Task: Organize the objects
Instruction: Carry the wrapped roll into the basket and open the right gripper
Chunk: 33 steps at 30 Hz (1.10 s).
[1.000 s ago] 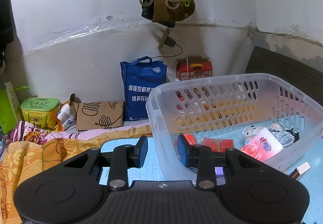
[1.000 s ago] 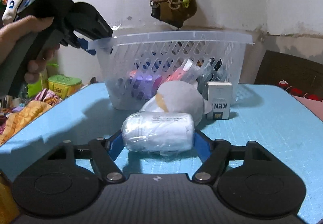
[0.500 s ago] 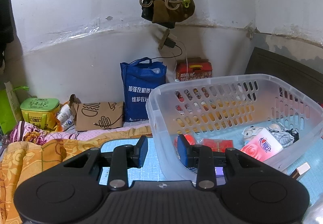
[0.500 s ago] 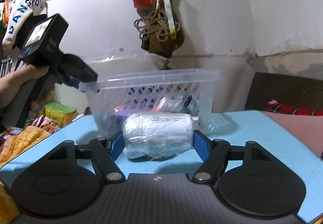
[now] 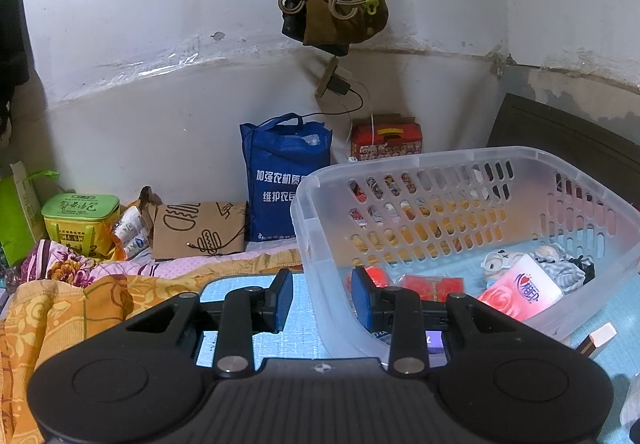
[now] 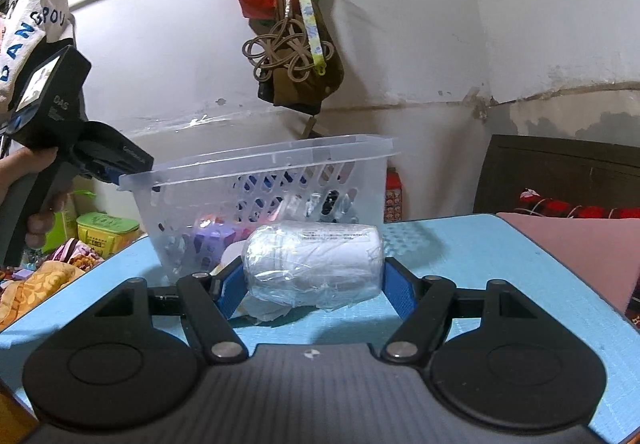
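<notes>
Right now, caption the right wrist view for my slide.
Right claw grips a plastic-wrapped white roll before the clear basket.

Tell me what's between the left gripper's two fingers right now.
In the left wrist view, the left gripper straddles the near wall of the clear plastic basket: one finger outside, one inside, closed on its corner.

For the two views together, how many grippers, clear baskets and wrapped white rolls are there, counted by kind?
grippers: 2 (left gripper, right gripper)
clear basket: 1
wrapped white roll: 1
total: 4
</notes>
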Tool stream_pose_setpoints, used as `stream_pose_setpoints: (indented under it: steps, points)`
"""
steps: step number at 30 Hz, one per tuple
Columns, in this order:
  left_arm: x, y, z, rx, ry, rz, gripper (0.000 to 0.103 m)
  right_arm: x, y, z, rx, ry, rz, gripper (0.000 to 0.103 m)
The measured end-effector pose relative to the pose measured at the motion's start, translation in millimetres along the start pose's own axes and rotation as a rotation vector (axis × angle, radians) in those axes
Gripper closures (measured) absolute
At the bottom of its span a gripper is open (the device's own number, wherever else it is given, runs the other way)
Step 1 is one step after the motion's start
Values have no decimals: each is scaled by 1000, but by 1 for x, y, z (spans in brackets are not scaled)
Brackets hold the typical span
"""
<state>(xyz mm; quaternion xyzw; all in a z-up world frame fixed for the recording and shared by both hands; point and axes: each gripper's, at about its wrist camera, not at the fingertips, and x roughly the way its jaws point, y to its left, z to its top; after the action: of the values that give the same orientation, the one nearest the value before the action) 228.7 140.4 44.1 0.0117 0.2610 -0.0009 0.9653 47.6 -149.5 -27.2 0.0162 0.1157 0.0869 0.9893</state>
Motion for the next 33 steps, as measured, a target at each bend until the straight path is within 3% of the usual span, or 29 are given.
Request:
stream_pose_setpoints:
  steps: [16, 24, 28, 33]
  points:
    - [-1, 0, -1, -1, 1, -4, 65, -1, -7, 26, 22, -67, 18, 29]
    - [0, 2, 0, -2, 3, -8, 66, 15, -8, 80, -23, -160, 50, 29]
    - [0, 3, 0, -1, 3, -7, 65, 42, 1, 108, -76, -140, 89, 29]
    - [0, 2, -1, 0, 2, -6, 66, 72, 17, 121, -114, -87, 140, 29]
